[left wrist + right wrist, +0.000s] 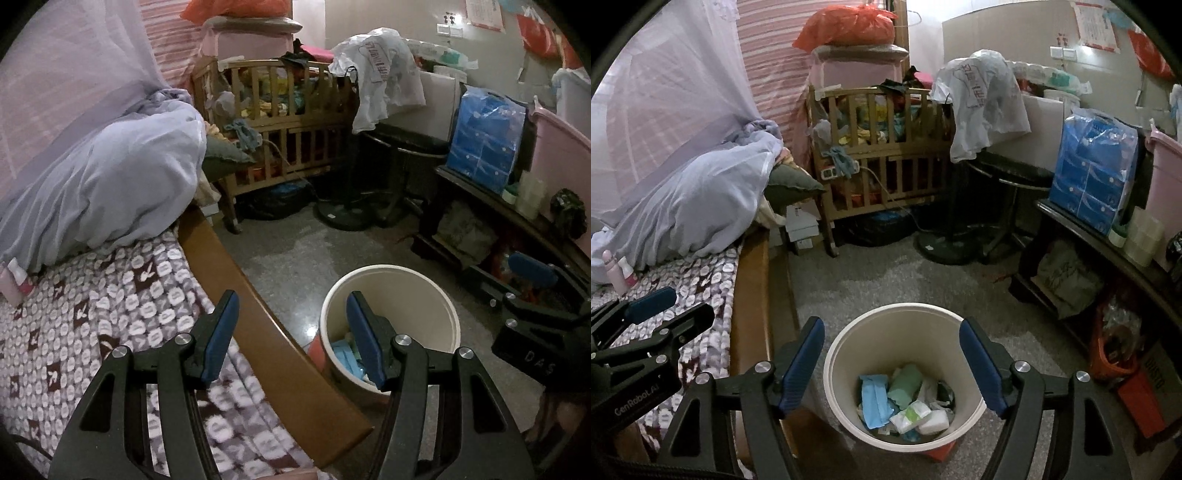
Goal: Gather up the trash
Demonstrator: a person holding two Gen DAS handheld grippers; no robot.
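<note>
the right tool stands released with nothing between its blue pads, framing the cream waste bin at lower centre of the right wrist view. the trash, blue, green and white wrappers and tissues, lies in the bin's bottom. the left tool is also released and empty, over the bed's wooden edge, with the bin at lower right of its view.

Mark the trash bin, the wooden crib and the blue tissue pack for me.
trash bin (849, 373): right wrist view, inner left wall.
wooden crib (886, 153): right wrist view, middle rail.
blue tissue pack (1093, 173): right wrist view, front face.
</note>
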